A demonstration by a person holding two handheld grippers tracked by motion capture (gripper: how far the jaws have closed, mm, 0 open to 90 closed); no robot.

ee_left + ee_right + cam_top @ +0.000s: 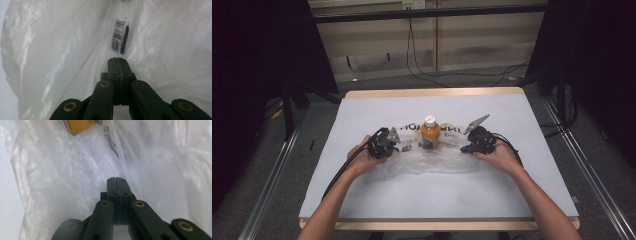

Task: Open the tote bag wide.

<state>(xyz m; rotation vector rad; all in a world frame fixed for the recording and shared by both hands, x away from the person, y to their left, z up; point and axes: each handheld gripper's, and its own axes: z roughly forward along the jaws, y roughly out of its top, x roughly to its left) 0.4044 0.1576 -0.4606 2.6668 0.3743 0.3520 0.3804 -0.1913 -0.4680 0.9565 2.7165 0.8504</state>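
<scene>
An orange bottle [430,134] with a white cap stands upright at the middle of the table, on or in a crumpled clear plastic bag [432,163] with dark lettering. My left gripper [405,146] is at the bag's left side and my right gripper [463,148] at its right side, the bottle between them. In the left gripper view the jaws meet at the left gripper [116,60], shut on the bag's film [62,57], with a barcode label [120,37] just ahead. The right gripper [116,179] is likewise shut on film [62,182], and the bottle's orange base [78,125] shows beyond.
The pale table sheet [362,200] has wooden edges at front and back. Cables trail from both grippers along the forearms. Dark stands and floor cables surround the table.
</scene>
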